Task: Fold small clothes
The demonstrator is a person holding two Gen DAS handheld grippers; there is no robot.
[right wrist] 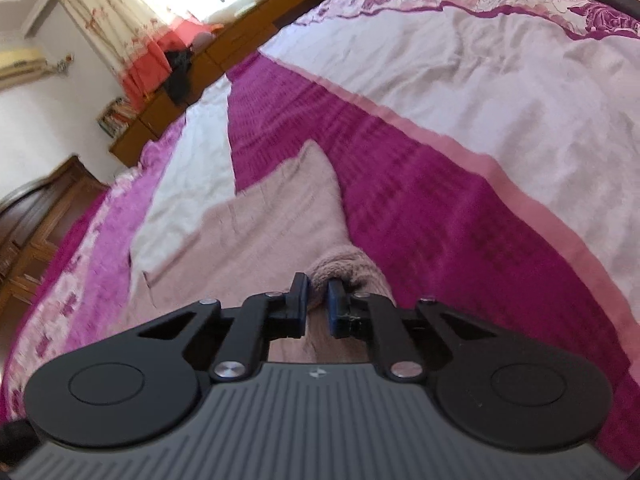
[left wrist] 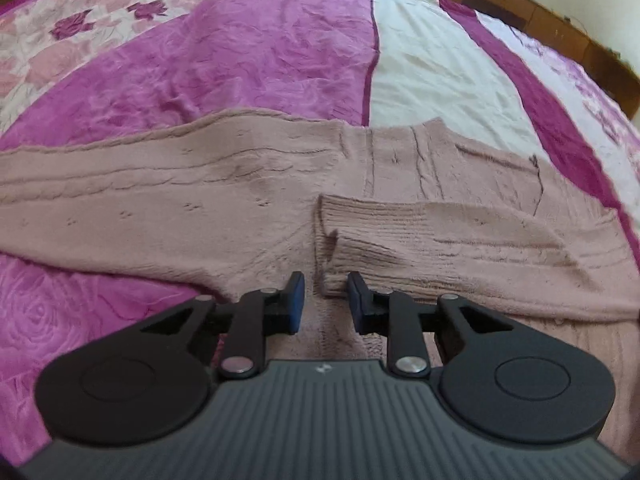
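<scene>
Pink knit sweater lies flat on the purple bedspread, long axis running left-right across the left wrist view. Ribbed cuff of a folded-in sleeve sits just ahead of the left gripper, slightly right of centre; jaws narrowly apart, empty, the right pad at the cuff's edge. Right gripper is pinched on a bunched fold of sweater. Left is nearer the cuff.

We see a purple and white bedspread, a wooden bed frame, curtains and a wooden door.
</scene>
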